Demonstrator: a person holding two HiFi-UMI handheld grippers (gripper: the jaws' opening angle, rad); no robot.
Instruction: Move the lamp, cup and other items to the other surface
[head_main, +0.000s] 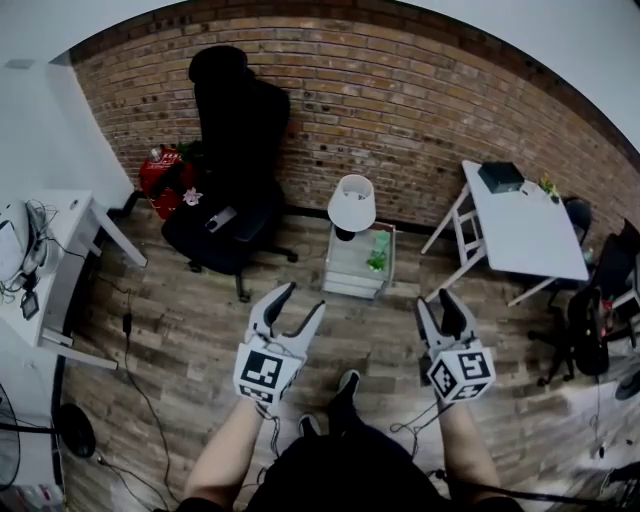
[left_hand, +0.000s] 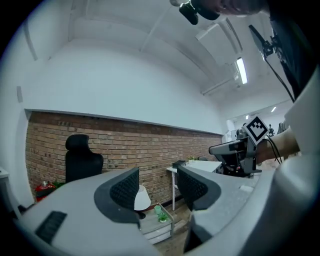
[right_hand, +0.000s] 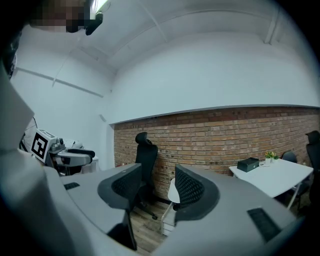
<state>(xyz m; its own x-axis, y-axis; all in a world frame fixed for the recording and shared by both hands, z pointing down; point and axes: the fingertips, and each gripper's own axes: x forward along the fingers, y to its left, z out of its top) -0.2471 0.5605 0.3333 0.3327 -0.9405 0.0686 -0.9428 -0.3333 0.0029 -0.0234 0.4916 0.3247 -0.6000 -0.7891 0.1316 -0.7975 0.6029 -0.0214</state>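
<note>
A white-shaded lamp (head_main: 352, 204) stands on a small low side table (head_main: 345, 272) by the brick wall, with a green cup (head_main: 381, 243) and a small green plant (head_main: 376, 263) next to it. Both grippers are held well short of that table, above the wooden floor. My left gripper (head_main: 300, 300) is open with nothing between its fingers. My right gripper (head_main: 441, 303) is open and empty too. In the left gripper view the lamp (left_hand: 142, 198), cup (left_hand: 157, 209) and plant (left_hand: 162, 217) show between the jaws, far off. The lamp (right_hand: 173, 191) peeks past the right gripper's jaw.
A black office chair (head_main: 230, 150) stands left of the side table, with a red object (head_main: 160, 172) behind it. A white table (head_main: 522, 226) with a dark box (head_main: 500, 176) stands at the right. A white desk (head_main: 55, 240) is at the left. Cables lie on the floor.
</note>
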